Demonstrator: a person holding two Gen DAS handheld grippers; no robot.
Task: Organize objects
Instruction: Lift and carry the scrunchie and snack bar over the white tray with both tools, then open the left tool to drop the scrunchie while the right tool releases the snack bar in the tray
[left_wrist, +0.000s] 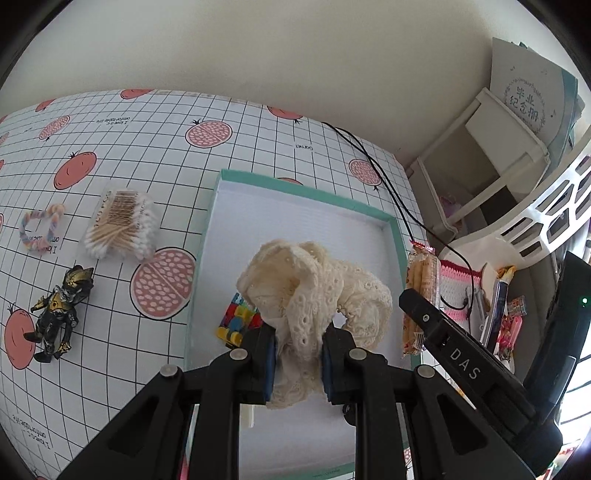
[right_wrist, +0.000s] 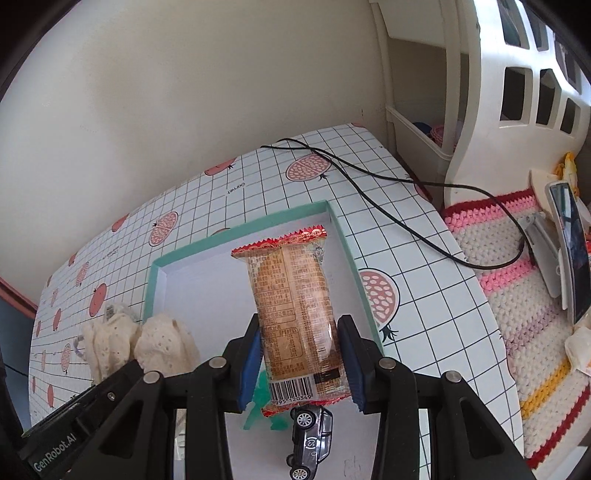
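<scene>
My left gripper (left_wrist: 298, 360) is shut on a cream lace cloth (left_wrist: 317, 288), held above the white tray with a teal rim (left_wrist: 395, 236). A colourful block toy (left_wrist: 236, 321) lies in the tray under the cloth. My right gripper (right_wrist: 300, 365) is shut on a wrapped biscuit pack (right_wrist: 295, 306), raised over the same tray (right_wrist: 347, 251). Below it in the tray lie a dark toy car (right_wrist: 310, 443) and a green figure (right_wrist: 262, 398). The biscuit pack (left_wrist: 421, 291) and right gripper body show at the right of the left wrist view; the lace cloth (right_wrist: 159, 343) shows at the left of the right wrist view.
On the checked tablecloth left of the tray lie cotton swabs (left_wrist: 118, 225), a pastel ring (left_wrist: 40, 229) and a black-gold figure (left_wrist: 59, 314). A black cable (right_wrist: 388, 206) crosses the table. A white shelf (left_wrist: 480, 177), basket (left_wrist: 546, 206) and crocheted mat (right_wrist: 524, 317) stand right.
</scene>
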